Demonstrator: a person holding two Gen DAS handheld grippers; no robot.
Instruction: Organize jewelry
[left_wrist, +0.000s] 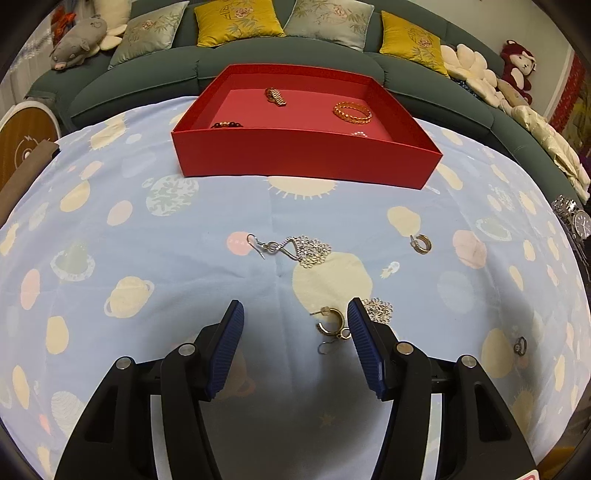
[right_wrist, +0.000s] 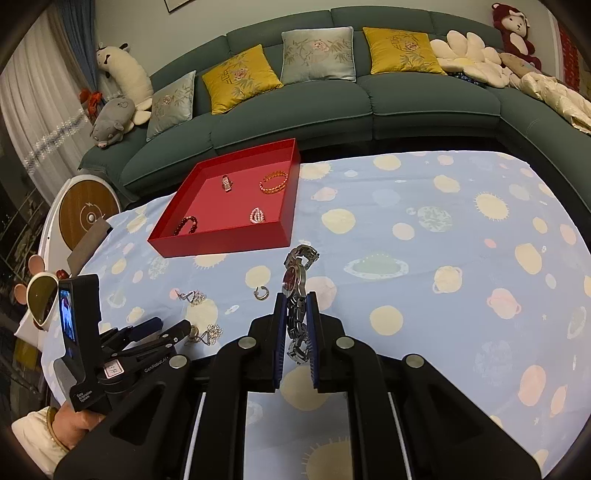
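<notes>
Already four pieces lie in the red tray (right_wrist: 236, 236): a gold bangle (right_wrist: 273, 182), a dark bead bracelet (right_wrist: 186, 224), a pale beaded piece (right_wrist: 256, 215) and a small link band (right_wrist: 226, 183). Nearer than the tray, on the planet-print cloth over the worktop (right_wrist: 443, 258), loose earrings wait: a silver drop earring (left_wrist: 295, 249), a small hoop (left_wrist: 421, 243), a gold hoop (left_wrist: 330, 325).

Right gripper (right_wrist: 296, 321) clamps a steel watch (right_wrist: 295, 280) by its bracelet, dial raised off the cloth, likely bound for the tray.

Left gripper (left_wrist: 295, 314) hangs with jaws apart, straddling the gold hoop, not pressing it; probably lining up a pick.
</notes>
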